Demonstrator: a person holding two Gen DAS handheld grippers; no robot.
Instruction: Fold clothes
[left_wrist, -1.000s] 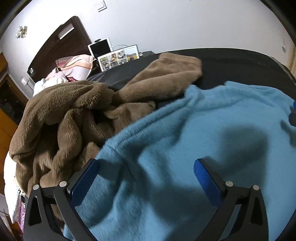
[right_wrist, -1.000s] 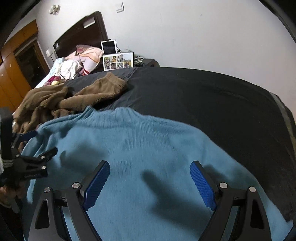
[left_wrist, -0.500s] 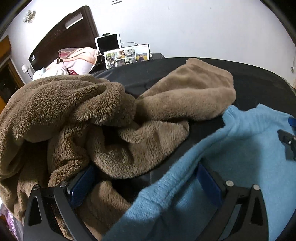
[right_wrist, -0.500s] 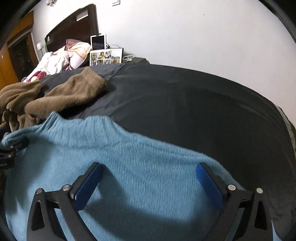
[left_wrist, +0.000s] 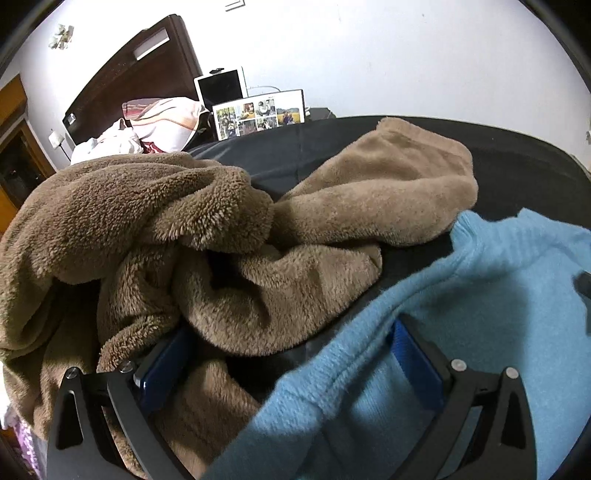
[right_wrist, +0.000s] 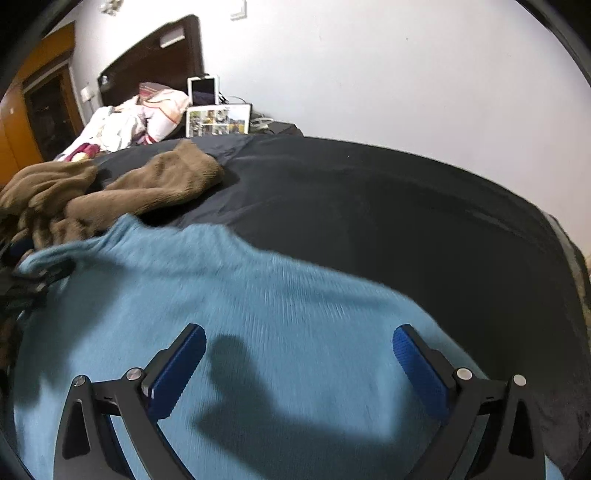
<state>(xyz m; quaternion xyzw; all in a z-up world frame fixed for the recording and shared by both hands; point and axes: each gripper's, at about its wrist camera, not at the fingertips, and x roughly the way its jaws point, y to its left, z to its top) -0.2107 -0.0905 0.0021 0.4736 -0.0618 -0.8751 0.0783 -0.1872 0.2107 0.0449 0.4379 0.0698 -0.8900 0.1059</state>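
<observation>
Two grippers, left (left_wrist: 288, 354) and right (right_wrist: 299, 354), hang spread wide, gripping nothing, over a blue sweater (right_wrist: 258, 314) lying flat on the black bedcover (right_wrist: 388, 206), collar toward the brown fleece (left_wrist: 184, 240).

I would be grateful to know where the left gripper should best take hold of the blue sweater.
Grip the blue sweater at its thick rolled side edge, which already lies between the open fingers of the left gripper. Come from above, from the brown fleece side: that raised edge offers more to pinch than the flat body.
</observation>
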